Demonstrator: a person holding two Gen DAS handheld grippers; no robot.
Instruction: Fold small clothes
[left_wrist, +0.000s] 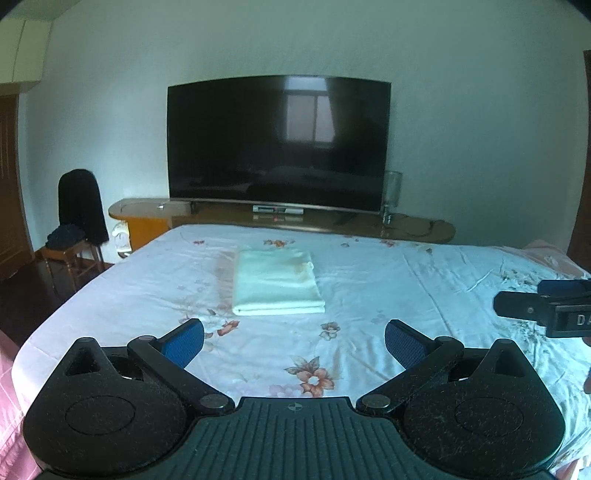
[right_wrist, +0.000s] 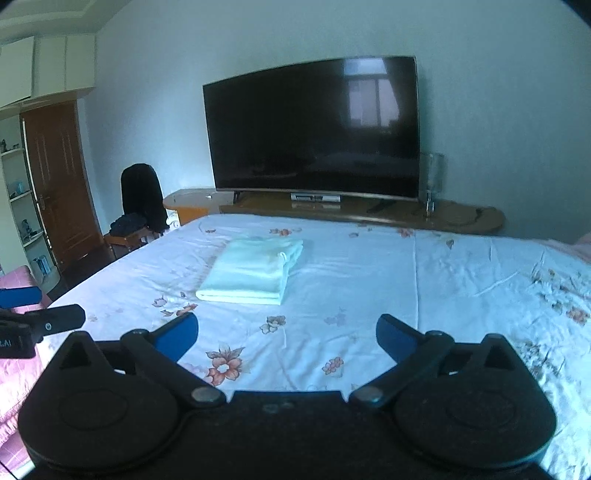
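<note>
**Folded cloth lying on the bed**

Spreading wide beneath everything: bed (left_wrist: 369, 280) in floral sheet. Resting folded at its far middle: pale cloth (left_wrist: 275, 282). Hovering nearer, well apart from it: left tongs (left_wrist: 293, 343) and right tongs (right_wrist: 286, 338), both gaping wide, gripping nothing.

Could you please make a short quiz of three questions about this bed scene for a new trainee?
1. True or false: the left tongs grip the folded pale cloth.
2. What stands behind the bed? A) a television B) a window C) a mirror
3. Fill in: the right tongs are ____ and hold nothing.

Key: 1 false, the cloth lies apart from both tongs, on the floral sheet; 2 A; 3 open.
</note>
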